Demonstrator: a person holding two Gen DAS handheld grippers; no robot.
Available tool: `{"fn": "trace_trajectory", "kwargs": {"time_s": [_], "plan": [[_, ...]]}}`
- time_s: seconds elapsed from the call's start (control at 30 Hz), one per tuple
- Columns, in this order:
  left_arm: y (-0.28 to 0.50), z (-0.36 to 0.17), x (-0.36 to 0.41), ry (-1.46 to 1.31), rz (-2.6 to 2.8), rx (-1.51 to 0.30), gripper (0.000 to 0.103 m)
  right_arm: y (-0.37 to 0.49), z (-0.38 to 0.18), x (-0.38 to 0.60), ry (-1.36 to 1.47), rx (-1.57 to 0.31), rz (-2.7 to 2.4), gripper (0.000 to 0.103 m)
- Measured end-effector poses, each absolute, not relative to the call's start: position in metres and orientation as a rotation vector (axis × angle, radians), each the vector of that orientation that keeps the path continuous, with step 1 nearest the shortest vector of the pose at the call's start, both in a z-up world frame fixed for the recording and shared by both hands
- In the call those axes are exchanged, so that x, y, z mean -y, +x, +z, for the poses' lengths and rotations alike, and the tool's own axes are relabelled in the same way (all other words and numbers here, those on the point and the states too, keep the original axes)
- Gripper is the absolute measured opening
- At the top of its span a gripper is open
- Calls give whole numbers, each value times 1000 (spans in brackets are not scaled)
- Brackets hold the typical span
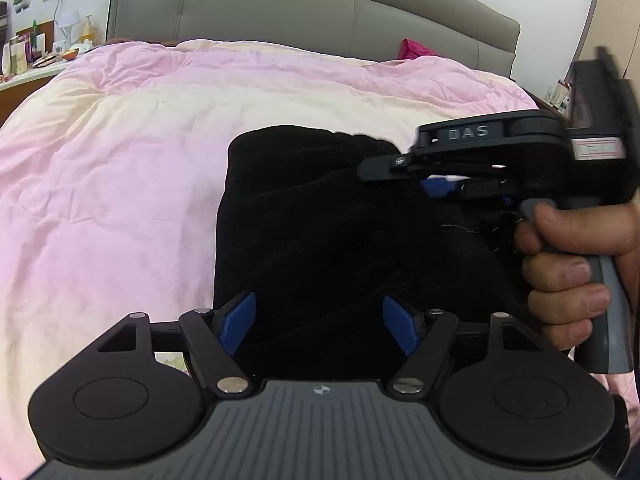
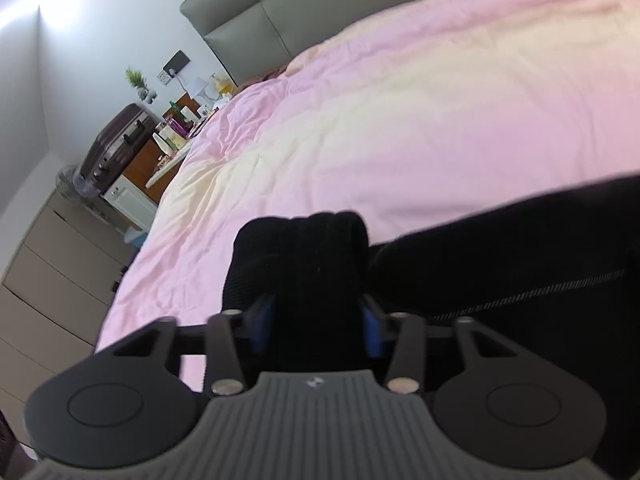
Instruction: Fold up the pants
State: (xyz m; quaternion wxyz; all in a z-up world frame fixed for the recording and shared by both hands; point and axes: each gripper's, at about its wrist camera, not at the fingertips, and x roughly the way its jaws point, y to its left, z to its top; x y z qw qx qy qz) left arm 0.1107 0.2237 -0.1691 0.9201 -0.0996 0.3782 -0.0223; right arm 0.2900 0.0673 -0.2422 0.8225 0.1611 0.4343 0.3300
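While the left wrist view takes in the whole bed, we note at far left a bedside table (image 1: 24, 72) crowded with bottles; only the right wrist view shows a dark suitcase (image 2: 116, 148) beside it. Our left gripper (image 1: 320, 326) stands released, blue pads clear above the black pants (image 1: 320, 220), a soft dark bundle on the wrinkled pink quilt (image 1: 120, 180). Our right gripper (image 2: 318, 326) is clenched on a ribbed fold of pants.

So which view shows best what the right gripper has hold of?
The right wrist view: the right gripper has a bunched fold of the black pants between its blue pads. The left wrist view shows that gripper side-on over the pants, contact hidden.
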Motion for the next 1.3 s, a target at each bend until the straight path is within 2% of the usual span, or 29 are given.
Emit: {"fn": "trace_trajectory", "kwargs": {"time_s": [0.03, 0.1, 0.2, 0.3, 0.4, 0.47, 0.53, 0.6, 0.67, 0.7, 0.77, 0.83, 0.87, 0.9, 0.97, 1.0, 1.07, 1.3], "plan": [[110, -169, -226, -216, -46, -777, 83, 284, -233, -69, 305, -881, 708, 21], [109, -166, -230, -248, -48, -771, 83, 269, -212, -67, 274, -797, 740, 11], [106, -160, -234, -276, -51, -757, 77, 248, -184, -54, 311, -745, 781, 2], [102, -152, -237, -299, -59, -726, 77, 239, -180, -33, 357, -779, 722, 0], [100, -150, -240, -316, -57, -712, 77, 243, -204, -14, 350, -848, 614, 0], [101, -152, -240, -319, -59, -727, 76, 250, -228, -2, 395, -893, 578, 7], [102, -154, -238, -306, -60, -744, 77, 253, -241, 9, 511, -898, 615, 10], [105, -156, -235, -288, -62, -756, 77, 253, -242, 15, 585, -880, 670, 34], [107, -159, -234, -272, -59, -767, 76, 250, -236, 9, 593, -859, 728, 48], [108, -160, -234, -268, -57, -771, 77, 251, -234, 3, 577, -864, 759, 52], [108, -162, -235, -270, -53, -774, 76, 255, -234, -15, 490, -913, 777, 52], [108, -162, -237, -278, -47, -775, 76, 261, -240, -33, 407, -940, 773, 50], [107, -162, -238, -286, -44, -775, 76, 263, -246, -39, 399, -960, 802, 40], [106, -161, -240, -297, -43, -775, 76, 266, -251, -44, 409, -985, 831, 40], [106, -162, -242, -315, -39, -774, 76, 266, -257, -51, 419, -1015, 908, 34], [105, -162, -243, -320, -34, -770, 76, 264, -256, -54, 414, -1019, 957, 23], [104, -161, -247, -354, -52, -753, 80, 258, -246, -55, 403, -1006, 1007, 12], [91, -140, -254, -419, -116, -632, 76, 229, -216, -14, 509, -970, 914, 10]]}}
